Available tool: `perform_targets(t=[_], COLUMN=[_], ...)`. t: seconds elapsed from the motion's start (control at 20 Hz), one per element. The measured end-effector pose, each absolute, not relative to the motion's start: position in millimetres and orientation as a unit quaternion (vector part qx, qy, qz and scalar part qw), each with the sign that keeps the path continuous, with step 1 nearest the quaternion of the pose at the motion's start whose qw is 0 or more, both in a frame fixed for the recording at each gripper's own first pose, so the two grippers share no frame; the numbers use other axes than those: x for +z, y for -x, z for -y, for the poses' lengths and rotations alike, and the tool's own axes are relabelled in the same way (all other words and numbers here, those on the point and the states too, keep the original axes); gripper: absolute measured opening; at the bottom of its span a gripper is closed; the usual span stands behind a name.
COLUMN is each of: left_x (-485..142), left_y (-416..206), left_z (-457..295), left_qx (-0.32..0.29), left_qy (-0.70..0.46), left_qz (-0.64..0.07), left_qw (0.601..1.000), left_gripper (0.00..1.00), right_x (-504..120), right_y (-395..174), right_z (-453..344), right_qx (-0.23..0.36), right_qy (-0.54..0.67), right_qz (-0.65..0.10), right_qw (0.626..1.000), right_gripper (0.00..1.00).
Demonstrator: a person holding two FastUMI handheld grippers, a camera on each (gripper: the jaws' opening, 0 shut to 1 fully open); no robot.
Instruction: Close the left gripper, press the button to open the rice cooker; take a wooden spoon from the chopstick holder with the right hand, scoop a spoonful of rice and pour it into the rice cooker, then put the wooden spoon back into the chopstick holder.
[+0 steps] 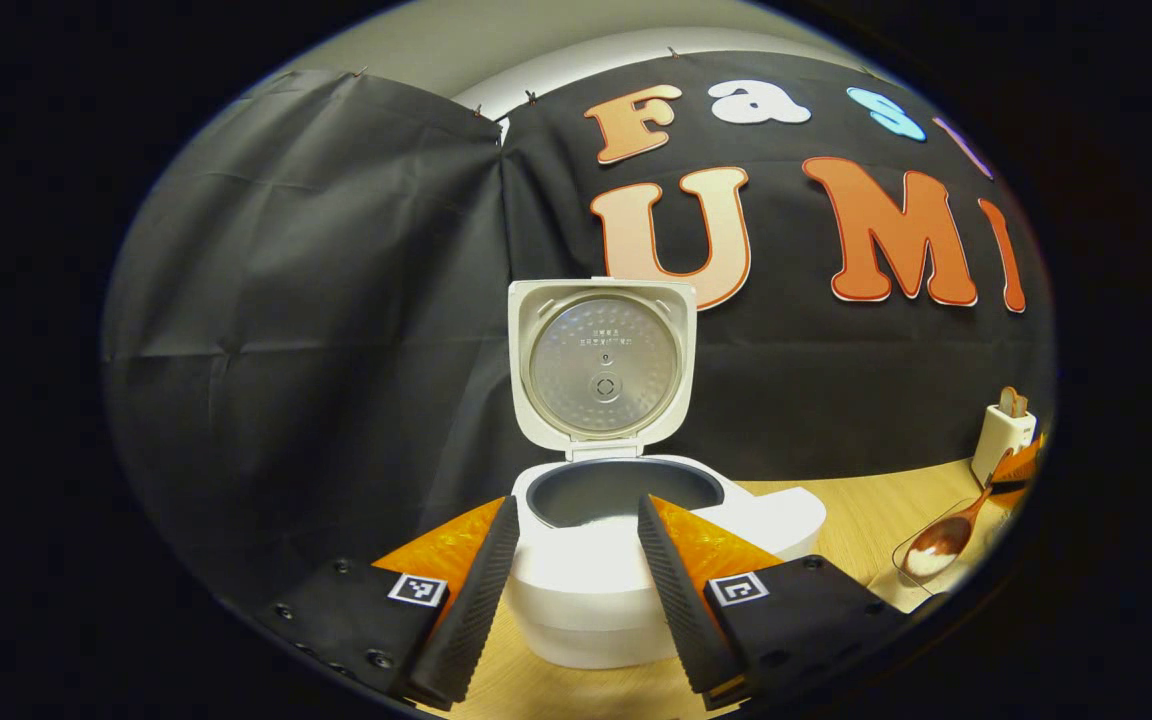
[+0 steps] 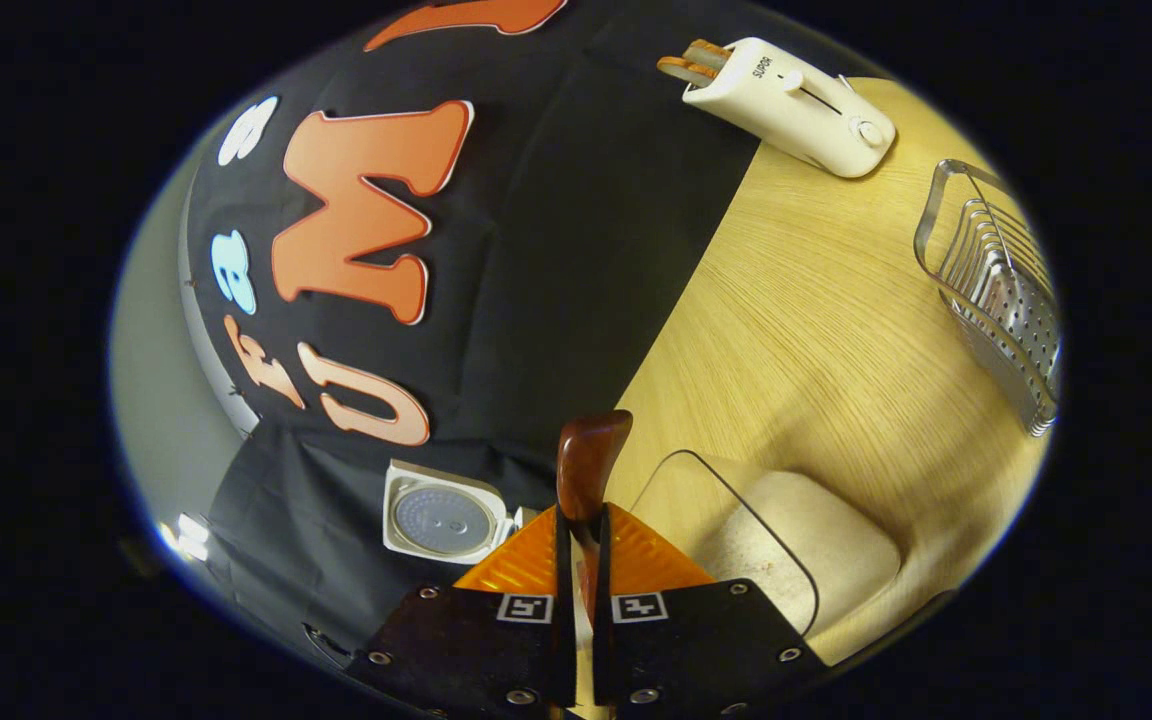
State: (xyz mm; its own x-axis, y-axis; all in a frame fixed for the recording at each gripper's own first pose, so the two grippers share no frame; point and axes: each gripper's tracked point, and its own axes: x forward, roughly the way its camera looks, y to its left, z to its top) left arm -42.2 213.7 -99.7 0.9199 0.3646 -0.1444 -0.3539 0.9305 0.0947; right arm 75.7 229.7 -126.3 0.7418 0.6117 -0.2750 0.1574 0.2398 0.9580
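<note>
Left tool (image 1: 576,520) is spread wide, nothing gripped, w/ the rice cooker (image 1: 636,545) seen between its fingers on the table (image 1: 866,520); lid (image 1: 603,365) is stood upright, rice seen in the pot. Further right, wooden spoon (image 1: 946,535) w/ rice is seen over a clear container (image 1: 911,570); chopstick holder (image 1: 1001,435) behind. Right tool (image 2: 576,545) is clenched on the spoon handle, beside the rice container. A wire rack (image 2: 1001,290) is seen far right.

I see a light wooden tabletop (image 2: 816,300). Resting on it: the open white rice cooker (image 1: 626,560) at centre of the left gripper view; in the right gripper view, a white chopstick holder (image 2: 796,105) upper right, a metal rack (image 2: 1001,290) far right, a glass rice bowl (image 2: 786,560) at the bottom.
</note>
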Motion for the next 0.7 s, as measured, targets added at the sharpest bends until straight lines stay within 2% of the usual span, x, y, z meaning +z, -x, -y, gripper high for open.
perform_targets(t=[0.2,0.4,0.7], left_x=[-97,-100,-104], left_y=[46,50,52], left_z=[-219,-227,-237], left_qx=[0.188,0.196,0.204], left_qy=[-0.027,-0.021,-0.007], left_qz=[-0.075,-0.076,-0.075], left_qw=[0.979,0.977,0.976], left_gripper=[0.79,0.80,0.80], right_x=[-108,-96,-71], right_y=[-88,-98,-117], right_z=[-222,-221,-233], right_qx=[0.142,0.125,0.110], right_qy=[-0.641,-0.697,-0.742], right_qz=[-0.305,-0.301,-0.286], right_qw=[0.690,0.639,0.596], right_gripper=[0.07,0.07,0.07])
